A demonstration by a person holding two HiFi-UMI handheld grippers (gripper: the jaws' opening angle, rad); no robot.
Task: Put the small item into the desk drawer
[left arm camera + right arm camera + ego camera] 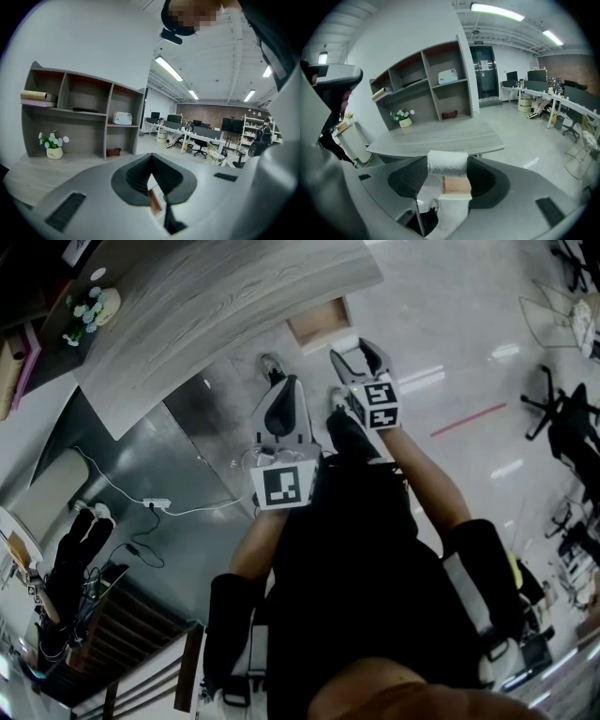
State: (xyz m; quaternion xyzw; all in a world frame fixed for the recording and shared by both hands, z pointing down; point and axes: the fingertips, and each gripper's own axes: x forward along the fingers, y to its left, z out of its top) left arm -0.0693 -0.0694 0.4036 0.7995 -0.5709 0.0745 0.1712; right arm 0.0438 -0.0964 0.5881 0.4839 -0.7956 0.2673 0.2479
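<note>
Grey wood-grain bench (234,296) has its pale wooden drawer (319,322) open. Right hand-held gripper (361,357) pinches a white wound roll (447,163), likely to drop in. Left hand-held gripper (284,399) is pressed together.

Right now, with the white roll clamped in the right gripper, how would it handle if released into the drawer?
The white roll looks cylindrical, so it would probably roll on the drawer floor. Its wound, soft-looking surface suggests it is light and holds well in the right gripper. Its loose strand end might snag.
</note>
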